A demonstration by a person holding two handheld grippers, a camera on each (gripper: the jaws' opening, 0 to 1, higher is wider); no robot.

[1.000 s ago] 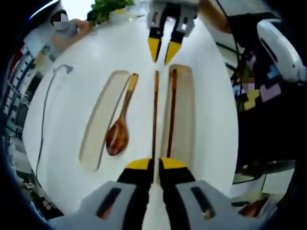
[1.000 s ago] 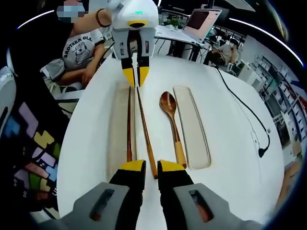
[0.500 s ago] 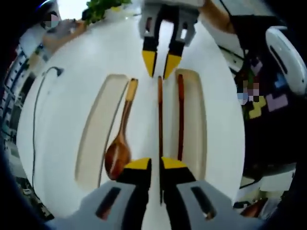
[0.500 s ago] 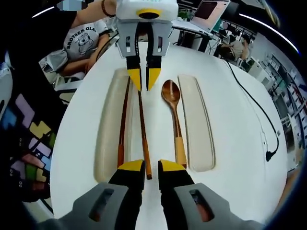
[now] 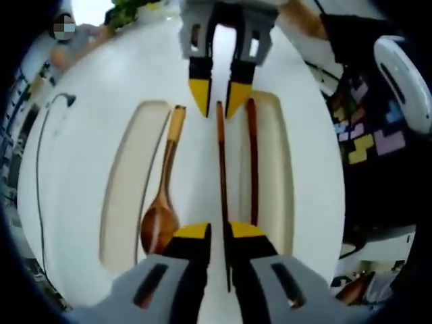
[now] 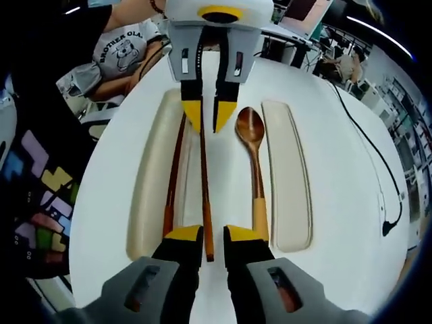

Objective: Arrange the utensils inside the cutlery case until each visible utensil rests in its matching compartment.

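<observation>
A loose dark wooden chopstick (image 5: 221, 175) (image 6: 204, 189) lies on the white table beside the rim of a long beige tray (image 5: 278, 182) (image 6: 145, 196). A second chopstick (image 5: 252, 162) (image 6: 173, 179) rests inside that tray. A wooden spoon (image 5: 162, 202) (image 6: 255, 162) lies on the table next to the other, bare beige tray (image 5: 125, 182) (image 6: 289, 182). My left gripper (image 5: 218, 233) (image 6: 208, 116) straddles one end of the loose chopstick, jaws slightly apart. At the opposite end my right gripper (image 6: 213, 236) (image 5: 219, 100) straddles it the same way.
The round white table (image 5: 88, 135) (image 6: 337, 223) has a black cable (image 5: 40, 162) (image 6: 378, 182) trailing near one edge. A seated person (image 6: 125, 57) is at the far side. A laptop and other desks stand beyond.
Both views have closed in. The two grippers are nearer each other, and the loose chopstick's ends now sit between their jaws. The utensils have not moved.
</observation>
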